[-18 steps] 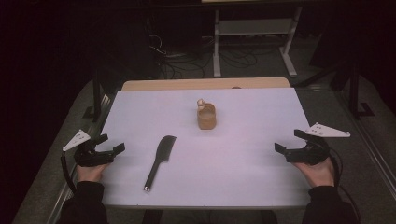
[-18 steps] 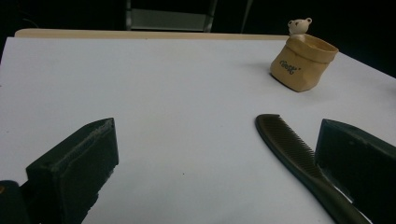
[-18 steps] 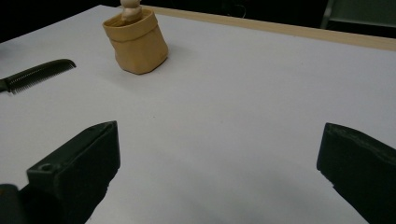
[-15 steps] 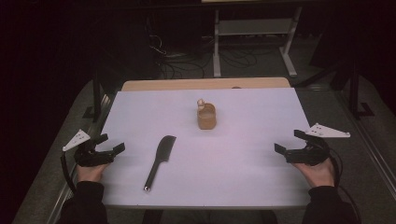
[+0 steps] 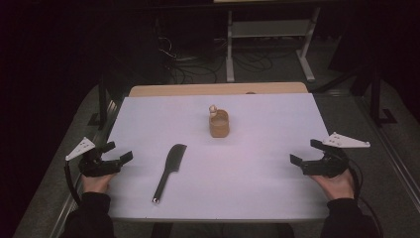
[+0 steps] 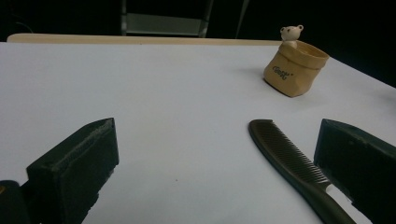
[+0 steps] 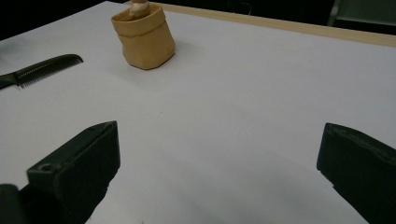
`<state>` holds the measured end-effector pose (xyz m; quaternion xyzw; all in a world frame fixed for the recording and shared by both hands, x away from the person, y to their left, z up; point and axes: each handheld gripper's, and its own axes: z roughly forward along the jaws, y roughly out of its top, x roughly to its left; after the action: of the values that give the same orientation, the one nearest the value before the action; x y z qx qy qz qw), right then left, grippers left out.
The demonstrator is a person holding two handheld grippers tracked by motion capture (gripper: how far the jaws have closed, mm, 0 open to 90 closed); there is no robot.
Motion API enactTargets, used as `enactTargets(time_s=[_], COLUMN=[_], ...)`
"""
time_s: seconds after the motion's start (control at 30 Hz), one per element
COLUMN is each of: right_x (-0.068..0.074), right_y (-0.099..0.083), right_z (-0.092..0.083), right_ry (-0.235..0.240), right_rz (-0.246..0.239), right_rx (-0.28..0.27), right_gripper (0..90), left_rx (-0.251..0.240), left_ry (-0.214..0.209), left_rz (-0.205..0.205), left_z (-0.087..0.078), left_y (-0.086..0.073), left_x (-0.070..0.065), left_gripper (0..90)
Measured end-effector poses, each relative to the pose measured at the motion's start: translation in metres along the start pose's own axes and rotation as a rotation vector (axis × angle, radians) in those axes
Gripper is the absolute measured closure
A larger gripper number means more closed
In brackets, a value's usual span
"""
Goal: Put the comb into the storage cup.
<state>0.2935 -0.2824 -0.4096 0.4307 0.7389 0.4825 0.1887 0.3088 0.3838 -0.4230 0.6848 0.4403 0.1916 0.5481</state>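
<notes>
White sheet (image 5: 257, 163) covers most of the tabletop w/ a strip of bare tan wood (image 5: 173, 90) along its far edge. Beyond that, in front of me: dark floor, a tangle of cables (image 5: 198, 64), and a pale metal shelf frame (image 5: 270, 29) at the back. Black stand leg (image 5: 376, 94) to the rt.

This looks like a lab or recording room rather than a home. The desk (image 5: 257, 198) is covered by a plain white sheet and stands in a dark space. Behind it, loose cables (image 5: 188, 67) trail across a grey floor (image 5: 277, 69) beside a metal-framed bench (image 5: 270, 29). Dark stands (image 5: 101, 99) flank the desk at both sides.
</notes>
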Motion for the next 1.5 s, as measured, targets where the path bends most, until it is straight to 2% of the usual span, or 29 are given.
enactTargets(time_s=[0.3,0.43,0.57,0.7,0.9,1.2,1.3,1.5], right_x=[0.004,0.005,0.004,0.005,0.006,0.006,0.006,0.006], right_y=[0.0,0.0,0.0,-0.001,-0.001,-0.002,-0.002,-0.002], right_z=[-0.002,-0.002,-0.002,-0.001,0.001,0.001,0.001,0.002], right_ry=[0.004,0.007,0.012,0.016,0.019,0.018,0.019,0.02], right_rz=[-0.008,-0.01,-0.006,-0.009,-0.013,-0.012,-0.011,-0.012], right_rx=[0.005,0.002,0.011,0.021,0.031,0.035,0.038,0.04], right_gripper=[0.0,0.0,0.0,0.0,0.0,0.0,0.0,0.0], left_rx=[0.017,0.031,0.048,0.071,0.102,0.117,0.105,0.106], left_ry=[0.008,0.011,-0.005,-0.026,-0.03,-0.049,-0.069,-0.09], left_rz=[0.012,0.036,0.045,0.07,0.104,0.119,0.104,0.129], left_z=[0.001,0.003,0.006,0.01,0.014,0.018,0.018,0.021], left_y=[0.002,0.005,0.008,0.014,0.02,0.024,0.027,0.036], left_x=[-0.004,-0.009,-0.013,-0.02,-0.026,-0.029,-0.03,-0.038], left_gripper=[0.0,0.0,0.0,0.1,0.2,0.2,0.2,0.2])
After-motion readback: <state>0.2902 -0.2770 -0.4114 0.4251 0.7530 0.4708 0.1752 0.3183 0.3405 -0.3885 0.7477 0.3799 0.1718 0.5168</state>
